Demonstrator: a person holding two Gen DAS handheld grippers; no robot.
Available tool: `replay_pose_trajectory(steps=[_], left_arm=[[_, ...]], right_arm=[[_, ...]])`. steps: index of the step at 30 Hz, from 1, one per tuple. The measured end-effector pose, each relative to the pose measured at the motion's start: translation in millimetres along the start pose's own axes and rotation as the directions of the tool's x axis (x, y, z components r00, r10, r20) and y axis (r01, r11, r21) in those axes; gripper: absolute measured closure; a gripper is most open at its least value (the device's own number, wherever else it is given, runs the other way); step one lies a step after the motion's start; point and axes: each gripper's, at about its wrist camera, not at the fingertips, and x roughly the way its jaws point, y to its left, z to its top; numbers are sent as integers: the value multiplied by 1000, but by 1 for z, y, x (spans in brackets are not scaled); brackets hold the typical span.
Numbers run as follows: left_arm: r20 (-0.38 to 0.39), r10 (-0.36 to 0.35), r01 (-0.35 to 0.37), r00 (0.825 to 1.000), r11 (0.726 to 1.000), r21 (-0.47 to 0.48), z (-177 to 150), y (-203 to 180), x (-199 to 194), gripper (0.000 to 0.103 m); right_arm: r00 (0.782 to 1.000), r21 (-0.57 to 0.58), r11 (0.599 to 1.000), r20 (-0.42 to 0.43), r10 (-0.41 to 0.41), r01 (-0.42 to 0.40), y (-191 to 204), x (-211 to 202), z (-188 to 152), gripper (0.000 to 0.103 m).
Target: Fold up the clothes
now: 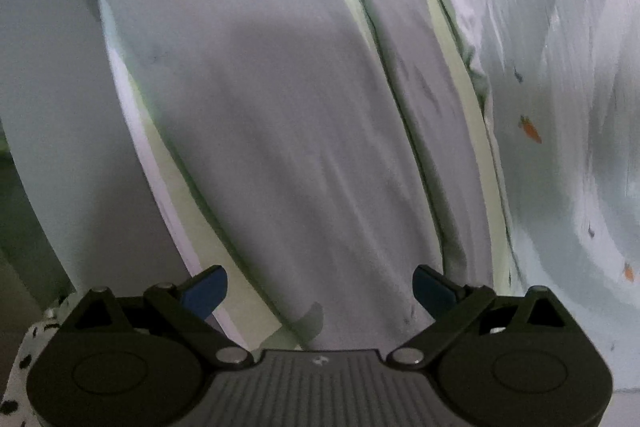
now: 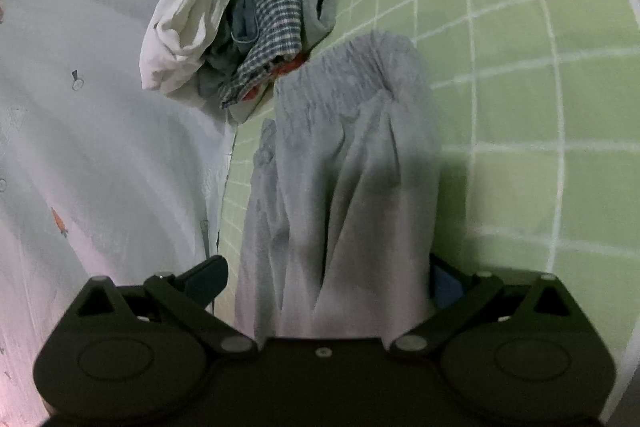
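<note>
Grey trousers [image 1: 280,131] flat; left hand-held gripper [image 1: 320,291] spread above hem.

Dim bedroom corner, a bed under a green grid mat

A pale green mat [image 2: 520,75] with white grid lines covers the bed; along one edge lies a white quilt [image 1: 560,107] printed with small orange carrots. A plain grey wall [image 1: 36,39] rises past the mat's other edge. The light is low and cool, with soft shadows on the fabric
</note>
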Motion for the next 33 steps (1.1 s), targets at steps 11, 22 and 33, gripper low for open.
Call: replay_pose_trajectory(steps=[11,22,33], left_arm=[[122,112,-125,986,987,102,77,12,-14,7],[207,214,-245,955,959,138,95,1,-14,52],[207,290,-292,934,956,-20,95,7,-20,73]], right_arm=[[997,-15,1000,71,-20,21,5,-2,-28,0],[992,40,999,121,-26,21,5,1,-23,0],[981,27,995,170,-97,94,18,17,9,0]])
